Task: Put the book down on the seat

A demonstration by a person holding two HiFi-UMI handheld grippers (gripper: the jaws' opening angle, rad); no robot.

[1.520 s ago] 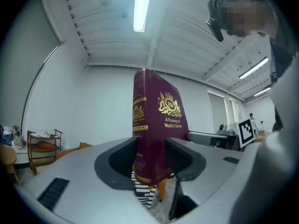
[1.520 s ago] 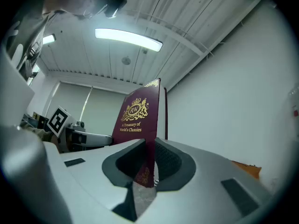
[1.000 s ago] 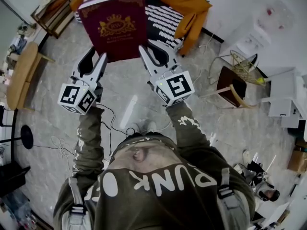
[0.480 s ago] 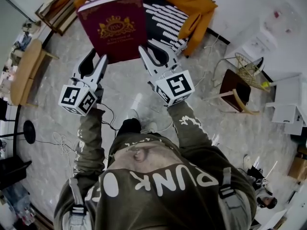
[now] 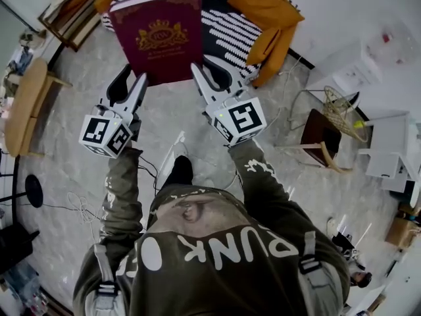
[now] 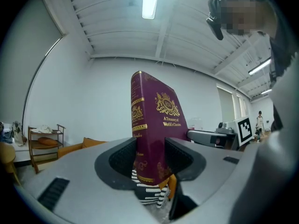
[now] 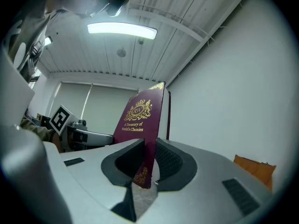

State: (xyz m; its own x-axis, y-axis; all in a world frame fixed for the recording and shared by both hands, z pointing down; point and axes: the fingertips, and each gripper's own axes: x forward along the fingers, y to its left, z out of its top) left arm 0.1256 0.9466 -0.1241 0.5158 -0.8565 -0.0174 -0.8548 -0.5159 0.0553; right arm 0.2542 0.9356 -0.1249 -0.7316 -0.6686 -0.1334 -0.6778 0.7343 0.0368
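Both grippers are on the book [image 5: 158, 35]. The left gripper [image 5: 133, 79] is clamped over the spine's lower end, and the right gripper [image 5: 209, 72] pinches the opposite lower corner. That two-sided hold looks meant to keep the big volume from twisting, cover facing up. It hangs in the air above the floor, just short of the orange chair [image 5: 276, 12], not yet on the striped seat [image 5: 227, 28]. The next move is probably a reach forward, then lowering it flat.

Seat [image 5: 266, 41] left part hidden behind book [image 5: 158, 35], far part cut by top edge; book near corners buried between fingers [image 5: 202, 87].
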